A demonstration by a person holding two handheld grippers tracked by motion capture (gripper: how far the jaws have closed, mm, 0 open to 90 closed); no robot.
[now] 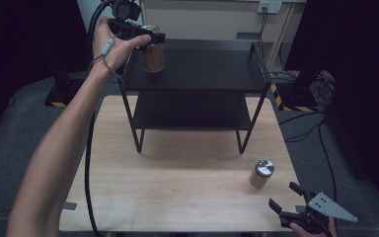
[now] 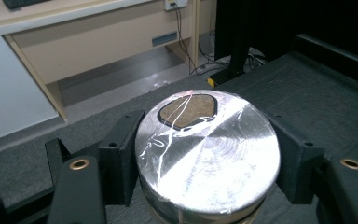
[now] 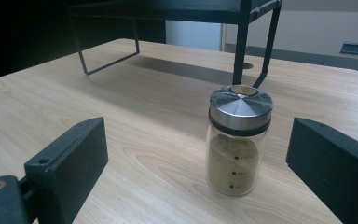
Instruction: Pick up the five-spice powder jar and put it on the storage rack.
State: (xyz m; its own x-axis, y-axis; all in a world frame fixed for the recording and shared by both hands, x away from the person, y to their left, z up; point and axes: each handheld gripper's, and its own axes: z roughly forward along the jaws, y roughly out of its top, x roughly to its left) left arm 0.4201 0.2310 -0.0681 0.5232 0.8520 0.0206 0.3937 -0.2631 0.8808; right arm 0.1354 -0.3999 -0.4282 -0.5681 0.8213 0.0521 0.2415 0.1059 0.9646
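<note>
the left gripper (image 1: 150, 42) has its jaws clamped on a jar (image 2: 208, 154), pressing it from both sides just under the lid. that jar has a round, shiny metal lid (image 2: 223, 163) with a brown opening near its rim, and brown contents show in the high view. it is held over the top of the black shelf (image 1: 202, 69). the right gripper (image 3: 200, 172) has its jaws wide apart, with a second jar (image 3: 239, 140) of tan powder standing on the wooden table (image 1: 177, 187) just ahead of them.
</note>
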